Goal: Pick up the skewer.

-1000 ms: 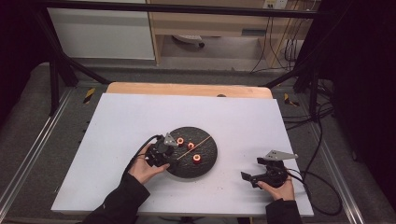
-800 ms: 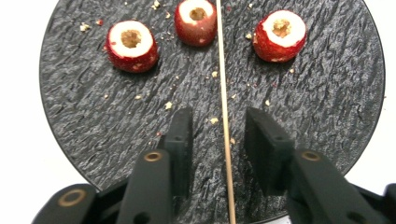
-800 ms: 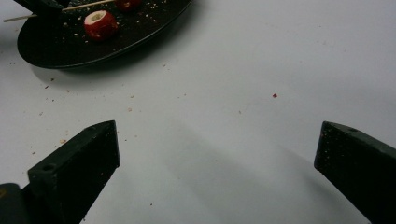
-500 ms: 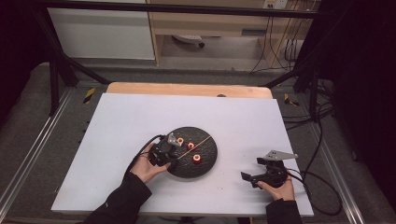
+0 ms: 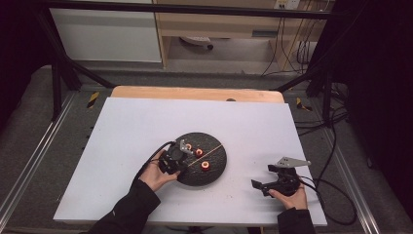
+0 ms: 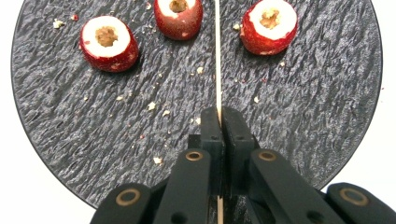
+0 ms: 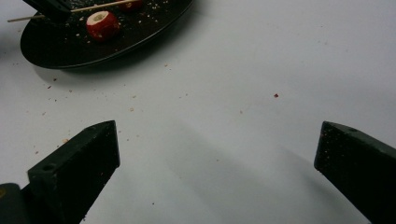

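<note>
My left tool (image 6: 218, 122) has just closed on the skewer (image 6: 217, 56), jaws pinching its near end at the near edge of the plate (image 6: 327, 116), so the stick lies straight across the plate. Beyond the grip, three cored red fruits (image 6: 109, 49) sit on the plate's far half, two to one side of the skewer, one to the other, handy for threading. My right tool (image 5: 272, 181) waits on the table (image 5: 131, 122) right of the plate, jaws wide and empty.
</note>
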A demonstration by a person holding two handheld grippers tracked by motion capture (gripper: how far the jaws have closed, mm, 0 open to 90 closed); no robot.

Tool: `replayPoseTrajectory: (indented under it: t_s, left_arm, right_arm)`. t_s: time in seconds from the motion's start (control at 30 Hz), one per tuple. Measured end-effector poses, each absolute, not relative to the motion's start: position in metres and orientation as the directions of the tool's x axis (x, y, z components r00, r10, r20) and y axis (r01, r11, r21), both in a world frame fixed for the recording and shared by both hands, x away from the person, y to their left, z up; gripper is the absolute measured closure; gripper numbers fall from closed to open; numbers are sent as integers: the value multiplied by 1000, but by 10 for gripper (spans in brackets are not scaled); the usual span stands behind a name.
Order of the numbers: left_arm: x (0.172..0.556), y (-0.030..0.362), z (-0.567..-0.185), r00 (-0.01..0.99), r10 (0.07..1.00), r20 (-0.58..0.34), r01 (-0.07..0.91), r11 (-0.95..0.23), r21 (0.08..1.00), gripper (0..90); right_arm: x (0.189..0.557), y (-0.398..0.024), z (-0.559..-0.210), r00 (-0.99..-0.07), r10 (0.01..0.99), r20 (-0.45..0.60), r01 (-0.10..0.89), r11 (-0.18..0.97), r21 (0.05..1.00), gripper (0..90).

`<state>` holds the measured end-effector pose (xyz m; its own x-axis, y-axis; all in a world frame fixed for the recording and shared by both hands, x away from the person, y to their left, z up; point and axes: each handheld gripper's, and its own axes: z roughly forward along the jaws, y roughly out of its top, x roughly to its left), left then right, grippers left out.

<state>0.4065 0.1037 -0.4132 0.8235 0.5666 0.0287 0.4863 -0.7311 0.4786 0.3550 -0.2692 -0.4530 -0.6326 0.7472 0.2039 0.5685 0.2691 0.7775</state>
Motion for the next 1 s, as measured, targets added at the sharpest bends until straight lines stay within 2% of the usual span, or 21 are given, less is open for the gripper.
replayPoseTrajectory:
  t_s: [0.33, 1.0]
  left_arm:
    - [400, 113, -407, 806, 591, 18, 494, -690, 530, 882]
    - [362, 158, -398, 755, 655, -16, 475, -531, 701, 881]
  right_arm:
    - [355, -269, -452, -628, 750, 206, 570, 263, 778, 7]
    - [355, -265, -447, -620, 756, 210, 577, 259, 774, 6]
